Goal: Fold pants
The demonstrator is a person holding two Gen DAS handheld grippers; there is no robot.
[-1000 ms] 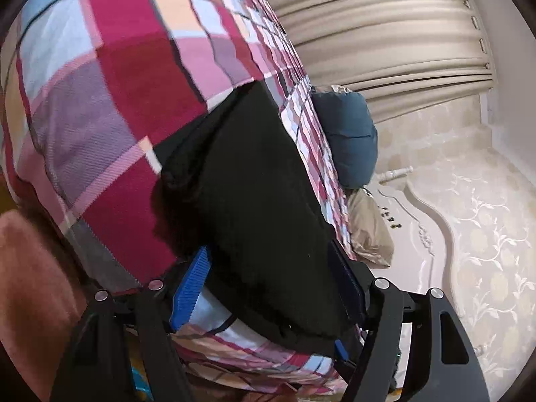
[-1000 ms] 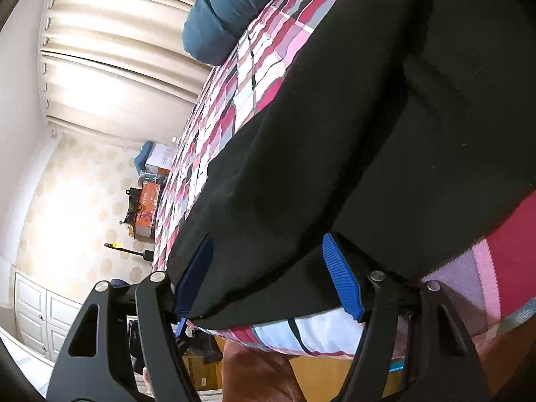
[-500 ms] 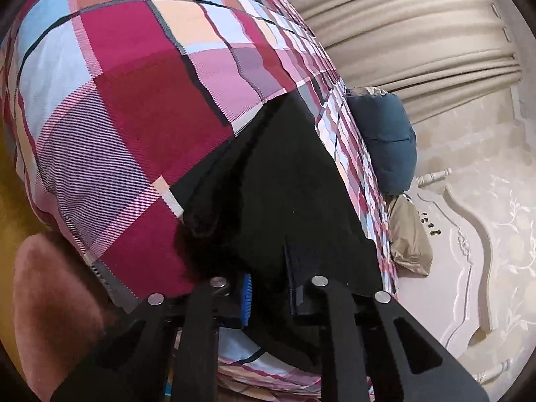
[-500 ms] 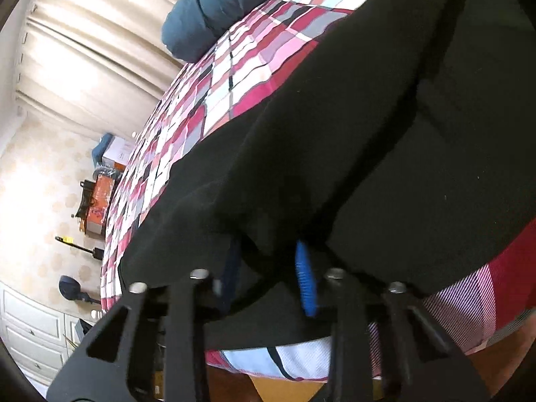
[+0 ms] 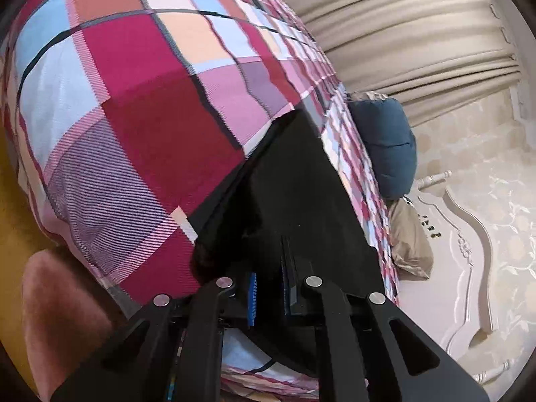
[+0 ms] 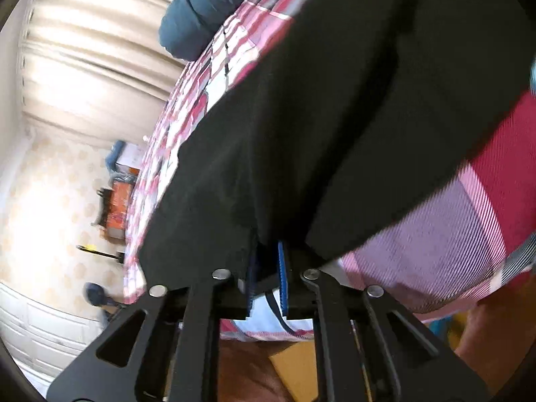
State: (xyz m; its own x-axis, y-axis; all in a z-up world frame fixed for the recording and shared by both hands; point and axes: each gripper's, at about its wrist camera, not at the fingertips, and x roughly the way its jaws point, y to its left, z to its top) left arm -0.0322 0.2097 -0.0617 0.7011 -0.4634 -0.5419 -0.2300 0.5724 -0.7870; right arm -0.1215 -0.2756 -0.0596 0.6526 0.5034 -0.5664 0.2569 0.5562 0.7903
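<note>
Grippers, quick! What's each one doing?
Left gripper: jaws shut on the black pants.
Right gripper: jaws shut on the black pants too.

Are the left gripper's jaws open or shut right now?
Shut. The left gripper has its jaws nearly together, pinching the black pants at their near edge.

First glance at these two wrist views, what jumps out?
The loud red-pink-blue plaid bedspread fills both views, with black pants spread across it. Both grippers are clamped on the pants' near edge: the left gripper and the right gripper, blue pads pinching fabric. A teal pillow sits at the far end by beige curtains.
</note>
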